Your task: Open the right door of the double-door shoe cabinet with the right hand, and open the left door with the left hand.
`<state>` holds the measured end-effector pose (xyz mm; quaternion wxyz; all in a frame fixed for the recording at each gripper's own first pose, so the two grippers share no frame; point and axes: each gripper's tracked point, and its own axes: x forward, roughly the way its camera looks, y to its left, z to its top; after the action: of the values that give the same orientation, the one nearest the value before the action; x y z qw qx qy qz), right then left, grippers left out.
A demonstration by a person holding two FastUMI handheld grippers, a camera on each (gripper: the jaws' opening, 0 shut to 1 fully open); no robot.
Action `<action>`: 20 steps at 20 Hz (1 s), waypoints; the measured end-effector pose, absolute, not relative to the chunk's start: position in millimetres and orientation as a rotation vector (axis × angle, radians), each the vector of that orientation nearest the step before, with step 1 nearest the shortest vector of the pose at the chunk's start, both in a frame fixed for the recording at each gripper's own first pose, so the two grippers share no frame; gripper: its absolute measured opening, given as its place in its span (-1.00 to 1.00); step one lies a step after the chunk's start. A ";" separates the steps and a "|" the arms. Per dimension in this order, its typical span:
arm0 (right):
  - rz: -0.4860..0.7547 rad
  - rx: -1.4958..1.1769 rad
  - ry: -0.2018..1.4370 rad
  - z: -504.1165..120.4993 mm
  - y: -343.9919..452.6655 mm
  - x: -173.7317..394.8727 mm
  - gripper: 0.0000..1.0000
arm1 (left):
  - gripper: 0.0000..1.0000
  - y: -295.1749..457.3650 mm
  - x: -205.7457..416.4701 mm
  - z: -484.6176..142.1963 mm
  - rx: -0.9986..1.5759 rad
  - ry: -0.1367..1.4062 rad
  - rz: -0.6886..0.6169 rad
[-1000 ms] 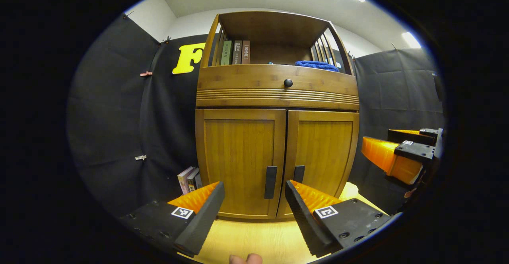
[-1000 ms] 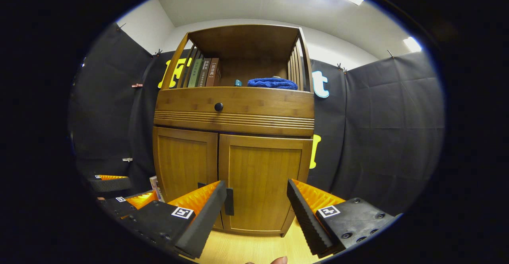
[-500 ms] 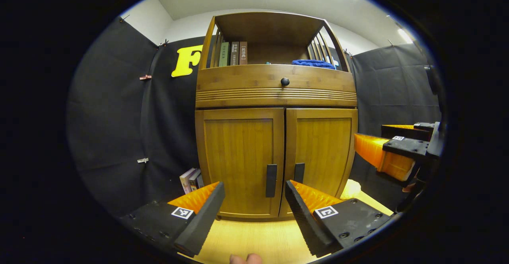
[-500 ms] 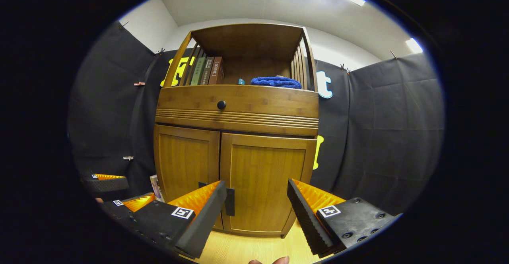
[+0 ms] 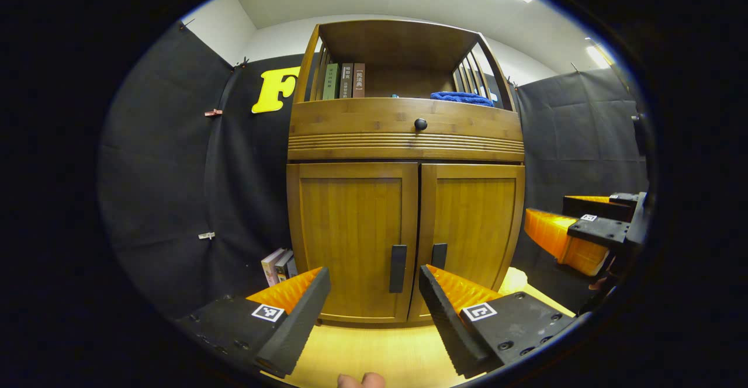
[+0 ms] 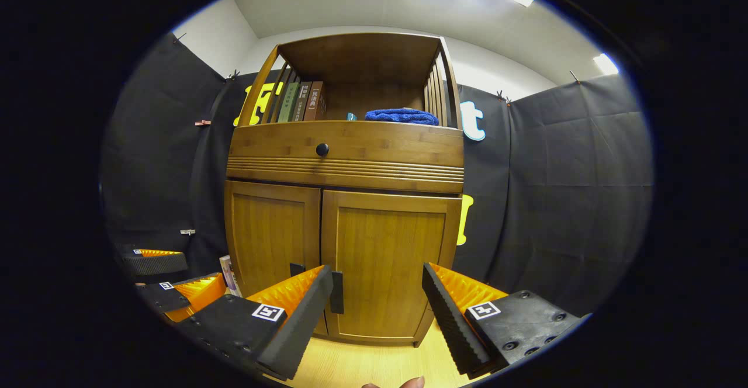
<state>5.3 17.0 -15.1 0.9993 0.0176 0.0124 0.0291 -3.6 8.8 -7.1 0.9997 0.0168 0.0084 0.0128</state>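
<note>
Wooden shoe cabinet [image 5: 406, 201], doors closed

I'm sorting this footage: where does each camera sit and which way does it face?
Left gripper view: rides the left gripper, facing the cabinet front; own open jaws and a fingertip show below, the right gripper to one side.
Right gripper view: rides the right gripper, facing the cabinet from farther right; own open jaws show.
Shared: cabinet, both closed doors.

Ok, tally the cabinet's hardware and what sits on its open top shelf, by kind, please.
Doors: 2, left door and right door, both closed
Door handles: 2
Drawer knob: 1
Upright books: 3
Blue towel: 1
Total: 9
</note>
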 end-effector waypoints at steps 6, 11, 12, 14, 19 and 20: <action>0.089 0.067 0.043 -35.7 42.5 36.3 0.95 | 0.90 23.6 1.5 -0.9 0.045 -0.008 0.047; 0.124 0.078 0.088 -85.2 74.8 83.3 1.00 | 0.89 23.8 6.4 -4.3 0.046 0.002 0.043; 0.128 0.072 0.095 -95.7 80.8 91.3 0.96 | 0.90 23.0 5.6 -6.2 0.048 0.005 0.039; 0.125 0.062 0.116 -120.2 90.8 110.3 0.90 | 0.90 23.1 5.2 -7.7 0.049 0.011 0.038; 0.098 0.087 0.186 -166.9 103.8 153.8 0.94 | 0.90 22.6 3.7 -12.4 0.037 0.028 0.039; 0.088 0.068 0.201 -177.6 103.3 159.4 0.92 | 0.90 23.3 3.5 -13.8 0.041 0.031 0.043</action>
<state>159.4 103.3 -177.6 0.9934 0.0339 0.1002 0.0438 3.5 23.3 -13.8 0.9994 0.0205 0.0155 0.0214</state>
